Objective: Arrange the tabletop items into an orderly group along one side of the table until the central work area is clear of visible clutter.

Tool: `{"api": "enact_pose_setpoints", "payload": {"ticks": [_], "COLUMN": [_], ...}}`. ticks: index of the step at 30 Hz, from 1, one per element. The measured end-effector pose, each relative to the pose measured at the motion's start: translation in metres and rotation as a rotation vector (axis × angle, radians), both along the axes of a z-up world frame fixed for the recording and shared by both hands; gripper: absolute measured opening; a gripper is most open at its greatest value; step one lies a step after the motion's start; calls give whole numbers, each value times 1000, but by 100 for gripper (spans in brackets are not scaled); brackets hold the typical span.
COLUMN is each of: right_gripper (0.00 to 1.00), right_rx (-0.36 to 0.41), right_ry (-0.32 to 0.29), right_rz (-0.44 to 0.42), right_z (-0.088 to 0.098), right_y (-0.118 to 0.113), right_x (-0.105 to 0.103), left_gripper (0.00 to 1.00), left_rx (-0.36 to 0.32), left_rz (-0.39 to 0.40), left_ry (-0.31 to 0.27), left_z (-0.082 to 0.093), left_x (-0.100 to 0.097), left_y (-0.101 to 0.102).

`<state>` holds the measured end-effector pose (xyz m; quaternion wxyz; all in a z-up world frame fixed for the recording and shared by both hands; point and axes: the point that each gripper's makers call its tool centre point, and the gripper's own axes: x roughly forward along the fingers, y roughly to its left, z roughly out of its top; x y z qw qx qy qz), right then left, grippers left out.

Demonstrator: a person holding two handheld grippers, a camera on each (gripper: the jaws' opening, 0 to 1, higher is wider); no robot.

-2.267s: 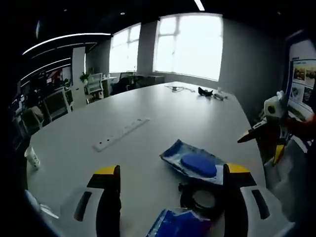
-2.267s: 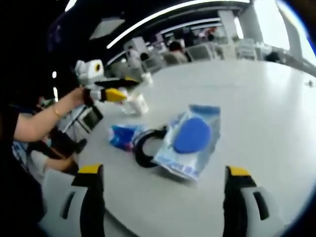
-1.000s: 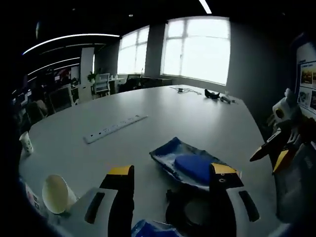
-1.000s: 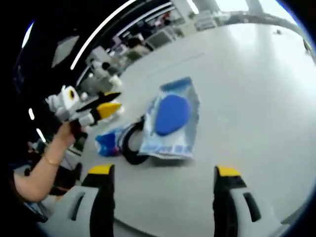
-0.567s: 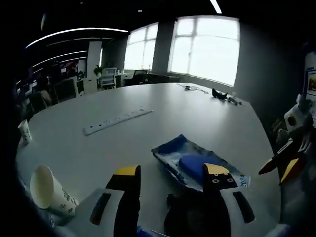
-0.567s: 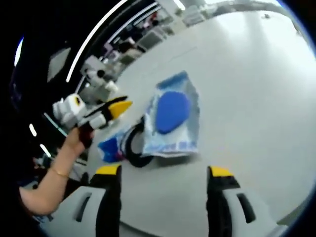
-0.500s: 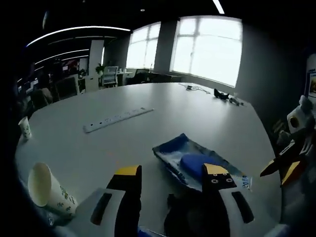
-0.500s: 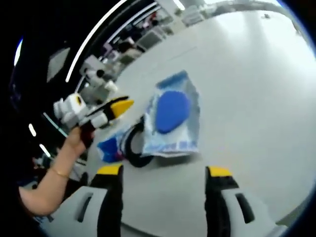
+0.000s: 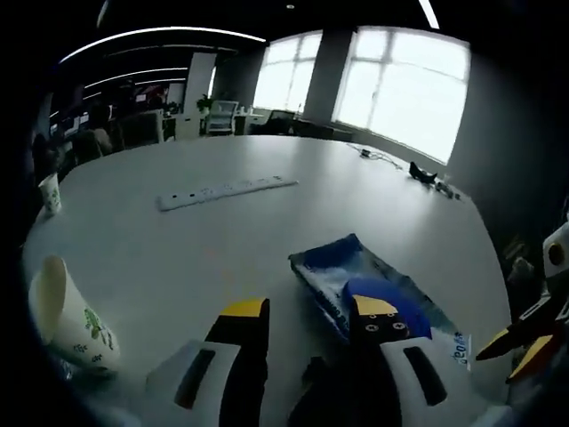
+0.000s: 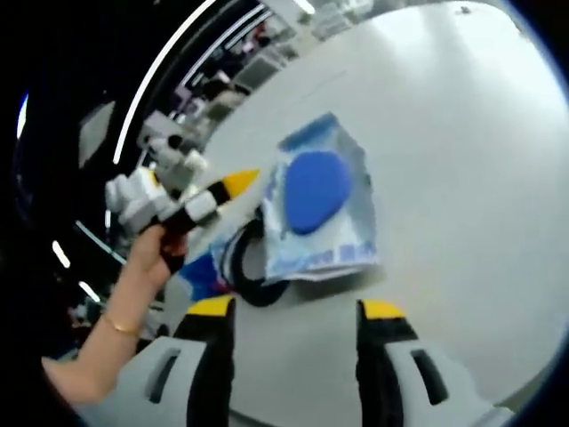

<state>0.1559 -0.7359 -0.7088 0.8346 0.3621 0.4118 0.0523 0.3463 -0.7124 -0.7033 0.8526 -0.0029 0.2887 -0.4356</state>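
A clear packet with a blue oval pad point(image 9: 378, 289) lies on the white table point(image 9: 178, 258) just beyond my left gripper point(image 9: 309, 311). The left jaws stand open but narrow, with part of a black ring point(image 9: 309, 396) low between them. In the right gripper view the same packet point(image 10: 320, 200) lies partly over the black ring point(image 10: 242, 265), and a small blue packet point(image 10: 197, 269) sits beside it. My right gripper point(image 10: 298, 311) hovers open short of the packet, holding nothing. The left gripper point(image 10: 191, 209), held in a hand, points its yellow tips at the ring and the packet's edge.
A paper cup point(image 9: 62, 316) leans at the near left edge. A white power strip point(image 9: 227, 191) lies mid-table, a small cup point(image 9: 49, 191) at the far left, dark small items point(image 9: 427, 175) at the far end. The right gripper's tips point(image 9: 524, 334) show at the right.
Both grippers' jaws have narrowed steadily. The left gripper has come in toward the ring and packet, and the paper cup has entered its view. The packet and ring lie where they were.
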Motion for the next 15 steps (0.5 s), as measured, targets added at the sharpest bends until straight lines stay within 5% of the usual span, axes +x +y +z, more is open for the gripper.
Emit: {"api": "enact_pose_setpoints", "payload": {"ticks": [15], "right_gripper": [37], "right_rx": [71], "right_ry": [24], "right_rz": [-165], "right_z": [-7], "right_y": [2], "right_x": [17], "left_gripper": [30], "left_rx": [-40], "left_rz": [17], "left_ry": [42], "left_z": [-11], "left_x": [13], "left_y": [-21]}}
